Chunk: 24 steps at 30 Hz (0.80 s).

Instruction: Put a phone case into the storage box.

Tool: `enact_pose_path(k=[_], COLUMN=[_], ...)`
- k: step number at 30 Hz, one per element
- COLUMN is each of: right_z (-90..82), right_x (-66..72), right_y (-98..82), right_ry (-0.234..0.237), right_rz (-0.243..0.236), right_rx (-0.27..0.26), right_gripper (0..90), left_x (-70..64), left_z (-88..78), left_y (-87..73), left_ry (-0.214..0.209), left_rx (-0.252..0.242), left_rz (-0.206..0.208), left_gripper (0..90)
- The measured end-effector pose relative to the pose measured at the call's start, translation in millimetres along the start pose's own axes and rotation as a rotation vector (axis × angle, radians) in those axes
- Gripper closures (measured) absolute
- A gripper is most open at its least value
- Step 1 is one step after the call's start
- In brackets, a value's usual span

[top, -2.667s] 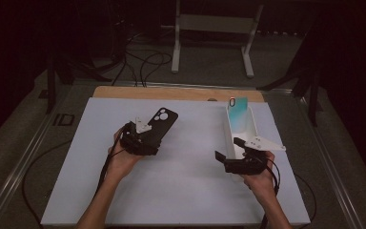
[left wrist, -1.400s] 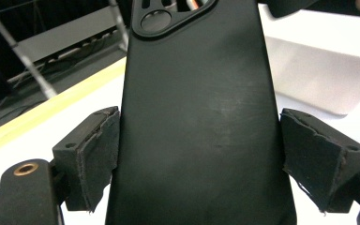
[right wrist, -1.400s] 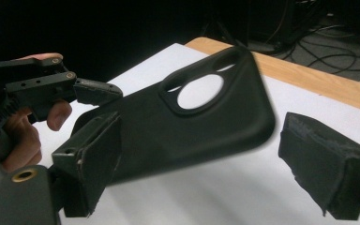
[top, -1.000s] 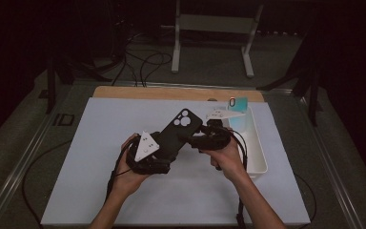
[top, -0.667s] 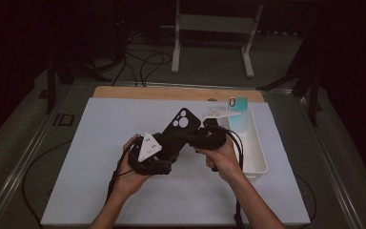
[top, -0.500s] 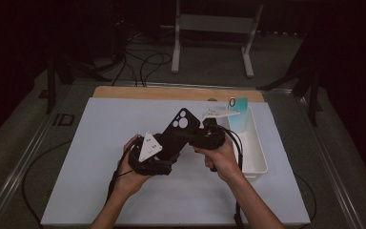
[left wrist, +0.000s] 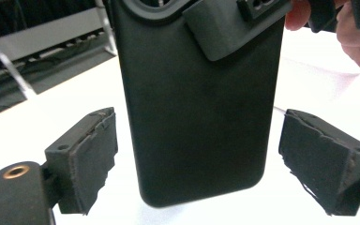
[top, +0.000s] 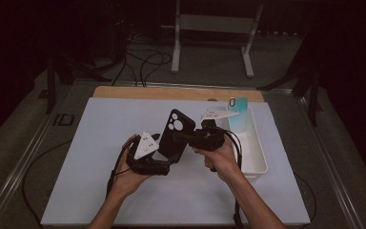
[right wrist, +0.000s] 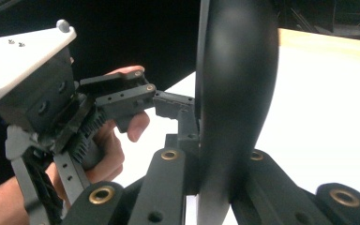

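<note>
Right now the right gripper (top: 183,139) is clamped on the upper part of a black phone case (top: 172,134), its jaws closed flat against both faces; the right gripper view looks along the case edge-on between them. The left gripper (left wrist: 215,164) stands wide, its worn foam pads (left wrist: 90,150) well clear on either side of the case's lower end and touching nothing. So the case hangs in the air above the white table mat (top: 95,129), carried by one grip alone. My worry is that hold: it bites near the camera cutout, and the smooth case could pivot or slip out and drop to the mat. Off to the right sits a white tray (top: 253,155) with a teal phone case (top: 238,112) leaning in its far end.
</note>
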State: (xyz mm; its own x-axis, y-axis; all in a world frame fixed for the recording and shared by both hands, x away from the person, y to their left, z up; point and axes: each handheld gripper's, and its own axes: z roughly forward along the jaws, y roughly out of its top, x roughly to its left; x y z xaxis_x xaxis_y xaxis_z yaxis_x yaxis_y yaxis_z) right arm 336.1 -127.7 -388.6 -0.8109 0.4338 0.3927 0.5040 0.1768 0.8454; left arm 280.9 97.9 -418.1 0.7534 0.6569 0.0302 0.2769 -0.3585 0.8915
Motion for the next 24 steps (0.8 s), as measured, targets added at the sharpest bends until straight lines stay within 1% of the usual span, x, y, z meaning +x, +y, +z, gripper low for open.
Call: enact_pose_path(k=[3, 6, 9, 12, 13, 14, 15, 16, 19, 22, 23, 24], right_z=[-1.3, -2.6, -4.0, -5.6, -5.9, -6.5, -6.8, -7.2, -7.6, -7.6, -7.6, -7.7], right_x=[0.0, 0.1, 0.8, 1.7, 2.1, 2.9, 3.2, 4.3, 7.2, 11.0, 11.8, 13.2], right_y=[0.1, -0.2, -0.1, 0.1, 0.1, 0.2, 0.2, 0.2, 0.3, 0.6, 0.7, 1.0], right_ry=[-0.004, -0.004, -0.005, -0.005, -0.002, 0.002, 0.007, 0.015, 0.035, 0.070, 0.080, 0.089], right_rz=[-0.008, -0.015, -0.027, -0.043, -0.048, -0.051, -0.057, -0.059, -0.080, -0.101, -0.107, -0.111], right_rx=[0.001, 0.001, 0.003, 0.006, 0.002, 0.005, 0.004, 0.003, 0.000, -0.002, -0.005, -0.004], right_gripper=[86.1, 86.1, 86.0, 86.0, 86.0, 85.9, 85.9, 85.9, 85.9, 85.8, 85.8, 85.8], left_x=[3.8, 6.8, 10.0, 12.9, 12.9, 13.6, 13.6, 13.8, 13.9, 13.5, 13.5, 12.5], left_z=[-1.7, -2.7, -3.1, -2.3, -2.3, -1.8, -1.8, -0.9, 0.5, 0.7, 0.7, 0.3], left_y=[-0.6, -2.0, -3.4, -4.6, -4.6, -5.4, -5.4, -5.9, -6.5, -6.6, -6.6, -6.4], left_ry=[-0.025, -0.032, -0.056, -0.096, -0.096, -0.120, -0.120, -0.137, -0.164, -0.202, -0.202, -0.215], left_rx=[0.011, 0.017, 0.026, 0.044, 0.044, 0.052, 0.052, 0.059, 0.063, 0.062, 0.062, 0.059], left_rz=[-0.016, -0.028, -0.052, -0.075, -0.075, -0.080, -0.080, -0.084, -0.092, -0.096, -0.096, -0.092], left_gripper=[8.5, 7.2, 6.3, 5.9, 5.6, 5.5, 5.1, 5.2, 5.5, 6.9, 7.7, 9.3])
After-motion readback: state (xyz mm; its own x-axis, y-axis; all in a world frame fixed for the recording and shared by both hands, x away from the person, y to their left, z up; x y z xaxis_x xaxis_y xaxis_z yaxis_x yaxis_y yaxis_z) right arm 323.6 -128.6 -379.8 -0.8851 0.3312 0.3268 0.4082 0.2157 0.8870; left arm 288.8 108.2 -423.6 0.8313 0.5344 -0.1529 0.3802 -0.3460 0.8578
